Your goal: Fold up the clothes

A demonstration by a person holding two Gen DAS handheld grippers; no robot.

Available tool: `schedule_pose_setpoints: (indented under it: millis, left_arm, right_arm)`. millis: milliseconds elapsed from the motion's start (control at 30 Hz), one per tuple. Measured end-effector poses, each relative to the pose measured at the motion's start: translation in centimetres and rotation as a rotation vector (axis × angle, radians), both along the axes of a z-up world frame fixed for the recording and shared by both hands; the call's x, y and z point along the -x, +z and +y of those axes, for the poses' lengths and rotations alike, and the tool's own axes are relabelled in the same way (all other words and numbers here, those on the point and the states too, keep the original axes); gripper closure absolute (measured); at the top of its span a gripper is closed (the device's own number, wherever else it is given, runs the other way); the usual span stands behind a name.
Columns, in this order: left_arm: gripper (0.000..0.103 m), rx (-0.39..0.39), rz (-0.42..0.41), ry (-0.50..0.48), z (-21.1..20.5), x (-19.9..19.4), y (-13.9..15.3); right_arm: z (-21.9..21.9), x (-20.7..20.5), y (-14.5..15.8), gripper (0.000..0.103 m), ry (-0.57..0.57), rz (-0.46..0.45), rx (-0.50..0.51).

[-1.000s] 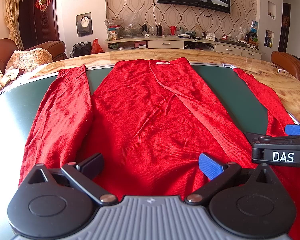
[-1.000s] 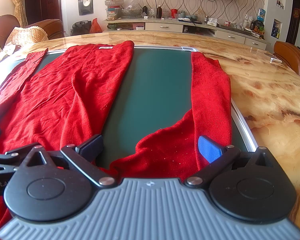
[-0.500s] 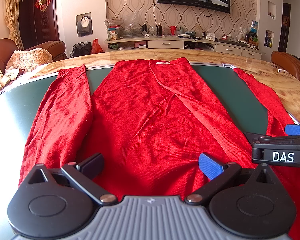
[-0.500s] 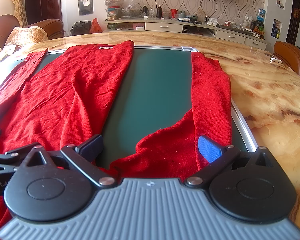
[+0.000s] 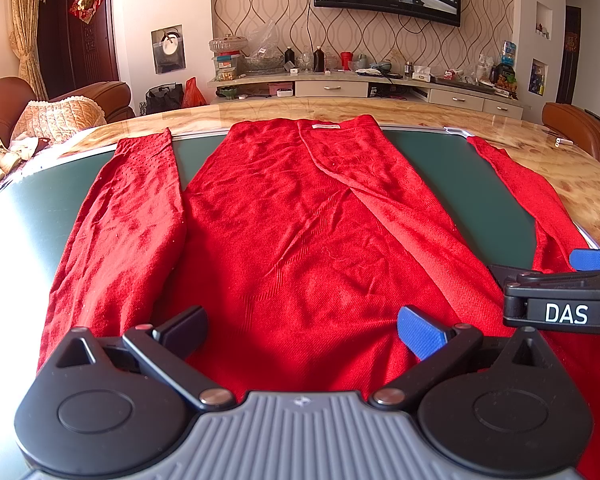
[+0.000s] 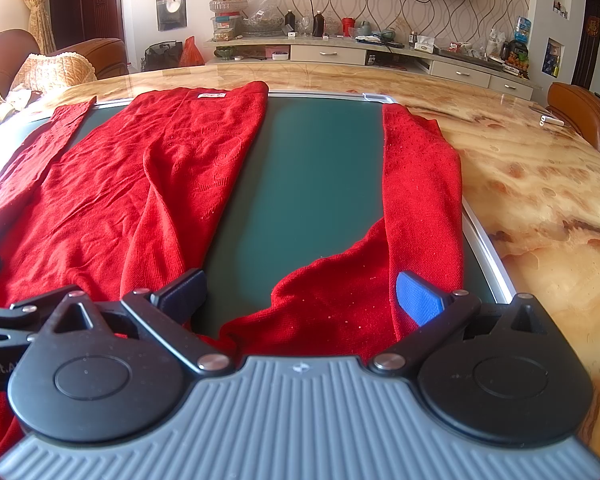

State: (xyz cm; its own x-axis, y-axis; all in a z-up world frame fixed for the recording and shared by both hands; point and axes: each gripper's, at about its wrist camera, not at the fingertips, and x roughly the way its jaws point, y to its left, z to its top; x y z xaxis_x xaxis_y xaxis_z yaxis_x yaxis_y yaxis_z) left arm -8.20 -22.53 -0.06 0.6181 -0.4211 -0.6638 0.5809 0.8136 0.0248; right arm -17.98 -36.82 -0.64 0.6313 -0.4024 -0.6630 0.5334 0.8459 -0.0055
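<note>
The table (image 5: 572, 184) under me is the biggest thing here: a glossy marbled top with a dark green mat (image 6: 300, 184) set into it, edged in a pale metal strip. Spread flat across that mat lies the red sweater (image 5: 300, 232), hem toward me and collar label at the far edge. Its left sleeve (image 5: 128, 216) runs alongside the body, just touching it low down. Its right sleeve (image 6: 420, 184) lies well apart from the body, with bare green between them, and bends back toward the shoulder near me.

My left gripper (image 5: 302, 324) hovers over the near end of the sweater's body with its fingers spread wide, nothing between them. My right gripper (image 6: 300, 294) is spread just as wide above the bend of the right sleeve, empty too; I cannot tell whether its tips touch the knit.

Beyond the table stands a long sideboard (image 5: 340, 88) crowded with bottles and boxes. On it a clear lidded glass dish (image 6: 228, 2) sits atop stacked food boxes (image 6: 224, 28); their contents are too small to make out.
</note>
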Motion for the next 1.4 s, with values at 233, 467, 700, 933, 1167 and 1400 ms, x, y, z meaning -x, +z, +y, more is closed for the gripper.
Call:
schedule_pose_setpoints:
  millis: [233, 467, 700, 933, 1167, 1400]
  left_arm:
    - [0.0, 0.0, 0.0, 0.0, 0.0, 0.0, 0.0]
    - [0.0, -0.002, 0.0, -0.001, 0.0, 0.0, 0.0]
    - [0.0, -0.092, 0.068, -0.022, 0.5, -0.8, 1.2]
    - [0.0, -0.106, 0.014, -0.041, 1.1, -5.6, 4.7]
    - [0.0, -0.025, 0.022, -0.091, -0.2, -15.2, 4.8]
    - [0.0, 0.052, 0.03, -0.245, -2.0, -21.1, 3.8]
  right_arm:
    - [0.0, 0.0, 0.0, 0.0, 0.0, 0.0, 0.0]
    - [0.0, 0.0, 0.0, 0.0, -0.001, 0.001, 0.0]
    - [-0.5, -0.4, 1.0, 0.0, 0.025, 0.094, -0.001]
    - [-0.3, -2.1, 6.2, 0.0, 0.087, 0.027, 0.23]
    - [-4.3, -15.5, 7.7, 0.0, 0.219, -0.031, -0.084]
    - [-6.1, -26.9, 4.1, 0.0, 0.153, 0.068, -0.3]
